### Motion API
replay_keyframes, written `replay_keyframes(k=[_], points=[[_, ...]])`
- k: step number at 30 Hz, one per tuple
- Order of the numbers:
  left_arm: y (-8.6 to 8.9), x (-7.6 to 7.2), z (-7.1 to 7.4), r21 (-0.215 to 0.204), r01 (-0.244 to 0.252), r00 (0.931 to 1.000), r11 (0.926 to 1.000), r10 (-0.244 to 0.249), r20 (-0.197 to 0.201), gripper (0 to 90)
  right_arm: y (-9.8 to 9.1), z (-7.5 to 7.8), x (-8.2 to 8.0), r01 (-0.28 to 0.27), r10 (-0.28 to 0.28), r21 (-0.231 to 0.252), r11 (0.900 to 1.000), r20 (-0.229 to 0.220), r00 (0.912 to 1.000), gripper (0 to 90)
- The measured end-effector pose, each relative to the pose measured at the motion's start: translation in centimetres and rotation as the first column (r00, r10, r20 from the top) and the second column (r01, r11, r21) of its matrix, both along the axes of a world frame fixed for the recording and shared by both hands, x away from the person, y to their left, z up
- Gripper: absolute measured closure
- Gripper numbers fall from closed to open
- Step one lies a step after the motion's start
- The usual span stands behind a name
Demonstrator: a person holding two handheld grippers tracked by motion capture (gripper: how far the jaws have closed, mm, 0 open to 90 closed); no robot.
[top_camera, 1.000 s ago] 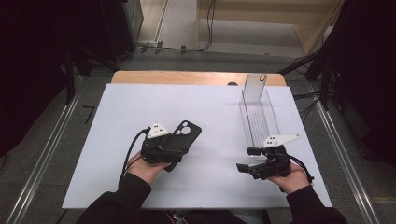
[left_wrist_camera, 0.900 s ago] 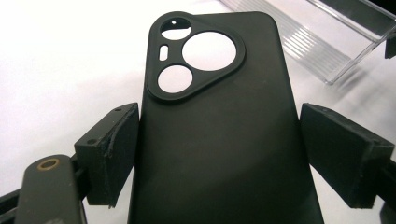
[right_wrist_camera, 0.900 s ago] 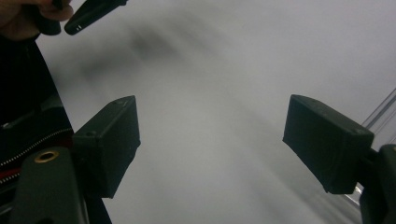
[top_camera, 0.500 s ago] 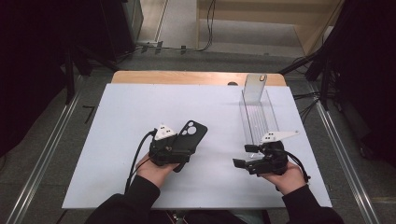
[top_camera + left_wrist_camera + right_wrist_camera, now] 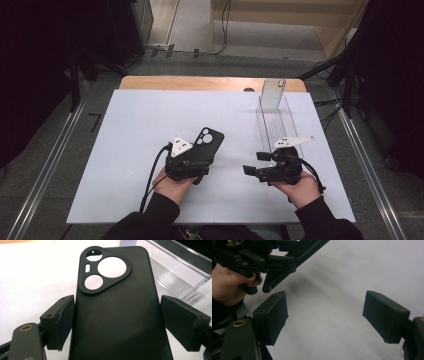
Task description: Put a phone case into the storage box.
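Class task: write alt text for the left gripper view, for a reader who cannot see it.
A black phone case, camera cutouts at the top, lies lengthwise between the left tool's two black pads, which sit at its long edges. Behind it are the white table and a clear plastic tray.

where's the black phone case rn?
High view: phone case sits left of centre between the left gripper fingers, left of the clear tray.
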State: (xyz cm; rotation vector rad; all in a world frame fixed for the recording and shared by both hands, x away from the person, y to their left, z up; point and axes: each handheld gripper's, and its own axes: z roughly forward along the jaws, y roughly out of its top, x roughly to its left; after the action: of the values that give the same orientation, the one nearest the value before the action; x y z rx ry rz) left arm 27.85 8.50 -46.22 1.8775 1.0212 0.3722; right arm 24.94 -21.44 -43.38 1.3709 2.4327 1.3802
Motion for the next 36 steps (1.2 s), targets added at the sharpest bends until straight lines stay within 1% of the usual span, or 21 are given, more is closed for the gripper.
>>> replay_keyframes(k=[3, 4, 8, 11, 14, 15, 18, 19, 22, 24, 27, 28, 29, 33, 35, 36], points=[[-0.1, -0.2, 0.0, 0.003, -0.008, 0.9998, 1.0000, 0.008, 0.018, 15.2, 0.3, 0.2, 0.2, 0.014, -0.014, 0.004, 0.9999, 0.000, 0.9999, 18.5], [-0.2, -0.3, -0.1, -0.004, -0.013, 0.9997, 0.9999, 0.013, 0.022, 15.2, 0.3, 0.3, 0.3, 0.018, -0.018, 0.008, 0.9998, -0.001, 0.9998, 18.5], [-0.3, -0.5, -0.3, -0.015, -0.028, 0.9993, 0.9995, 0.029, 0.025, 15.2, 0.7, 0.5, 0.5, 0.037, -0.036, 0.023, 0.9991, -0.004, 0.9993, 18.5], [-0.5, -0.8, -0.5, -0.018, -0.036, 0.9980, 0.9992, 0.037, 0.051, 15.2, 0.9, 0.6, 0.7, 0.046, -0.045, 0.033, 0.9984, -0.009, 0.9989, 18.5], [-0.6, -1.2, -0.6, -0.040, -0.047, 0.9967, 0.9981, 0.050, 0.065, 15.2, 1.2, 0.7, 0.8, 0.051, -0.051, 0.043, 0.9978, -0.006, 0.9987, 18.5], [-0.7, -1.3, -0.7, -0.036, -0.050, 0.9959, 0.9981, 0.052, 0.073, 15.2, 1.3, 0.8, 0.9, 0.054, -0.054, 0.049, 0.9973, -0.006, 0.9985, 18.4], [-1.0, -1.6, -0.9, -0.033, -0.045, 0.9951, 0.9985, 0.048, 0.086, 15.2, 1.6, 0.9, 1.2, 0.069, -0.068, 0.068, 0.9953, -0.011, 0.9976, 18.3], [-1.2, -1.8, -0.9, -0.038, -0.047, 0.9943, 0.9982, 0.051, 0.094, 15.2, 1.6, 0.9, 1.3, 0.072, -0.071, 0.075, 0.9946, -0.009, 0.9974, 18.3], [-1.3, -2.1, -1.0, -0.051, -0.050, 0.9925, 0.9974, 0.056, 0.109, 15.2, 1.9, 1.0, 1.5, 0.084, -0.082, 0.106, 0.9908, -0.026, 0.9963, 18.3], [-1.5, -2.3, -1.1, -0.050, -0.048, 0.9918, 0.9976, 0.053, 0.116, 15.2, 2.0, 1.1, 1.7, 0.087, -0.084, 0.111, 0.9900, -0.028, 0.9961, 18.3], [-1.6, -2.5, -1.1, -0.058, -0.048, 0.9901, 0.9972, 0.055, 0.129, 15.2, 2.4, 1.1, 2.0, 0.091, -0.087, 0.122, 0.9884, -0.034, 0.9956, 18.4], [-1.7, -2.6, -1.1, -0.062, -0.047, 0.9894, 0.9970, 0.055, 0.135, 15.2, 2.5, 1.1, 2.0, 0.093, -0.088, 0.124, 0.9879, -0.041, 0.9953, 18.4], [-1.7, -2.7, -1.1, -0.065, -0.043, 0.9881, 0.9969, 0.053, 0.145, 15.2, 2.6, 1.1, 2.1, 0.094, -0.090, 0.125, 0.9876, -0.039, 0.9952, 18.4], [-1.8, -3.0, -1.1, -0.075, -0.039, 0.9873, 0.9964, 0.050, 0.151, 15.1, 3.1, 1.2, 2.4, 0.098, -0.092, 0.136, 0.9859, -0.046, 0.9947, 18.5], [-1.9, -3.2, -1.1, -0.097, -0.041, 0.9857, 0.9944, 0.056, 0.159, 15.2, 3.3, 1.2, 2.6, 0.104, -0.098, 0.147, 0.9837, -0.050, 0.9940, 18.6], [-1.9, -3.3, -1.0, -0.099, -0.043, 0.9853, 0.9942, 0.058, 0.160, 15.2, 3.3, 1.2, 2.7, 0.103, -0.096, 0.153, 0.9829, -0.050, 0.9941, 18.7]])
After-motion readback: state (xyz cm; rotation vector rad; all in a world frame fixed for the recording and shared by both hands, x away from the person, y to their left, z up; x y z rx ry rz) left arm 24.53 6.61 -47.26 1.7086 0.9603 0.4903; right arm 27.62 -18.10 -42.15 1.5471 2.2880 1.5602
